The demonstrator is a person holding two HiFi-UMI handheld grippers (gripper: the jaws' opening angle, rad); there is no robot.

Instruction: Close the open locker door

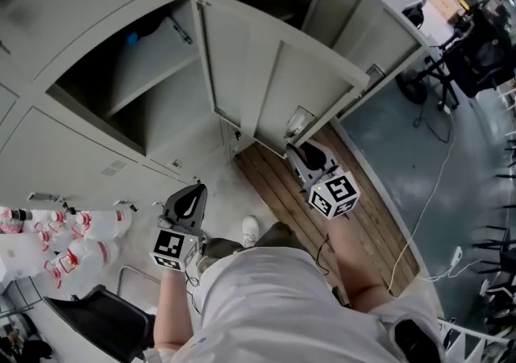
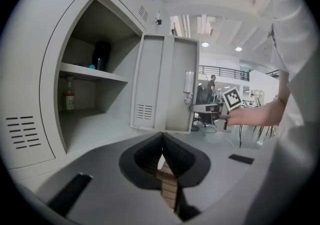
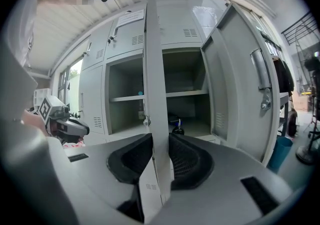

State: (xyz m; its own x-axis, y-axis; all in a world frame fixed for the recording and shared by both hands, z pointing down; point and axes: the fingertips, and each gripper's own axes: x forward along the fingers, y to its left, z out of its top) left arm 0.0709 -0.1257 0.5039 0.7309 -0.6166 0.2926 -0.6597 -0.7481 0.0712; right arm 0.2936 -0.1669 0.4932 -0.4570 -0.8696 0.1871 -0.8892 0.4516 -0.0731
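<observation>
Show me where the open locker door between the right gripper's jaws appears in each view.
Head view: the open locker door stands at centre, its free edge at the right gripper.
Left gripper view: the door is at centre, its inner face towards the camera.
Right gripper view: the door is edge-on, a tall central strip between the jaws.
Shared landmark: the shelf seen just left of the door.

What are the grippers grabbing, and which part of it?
The right gripper clamps the open locker door by its outer edge; the left gripper holds nothing.

Head view looks steeply down; all three views share the locker door (image 1: 274,79).
</observation>
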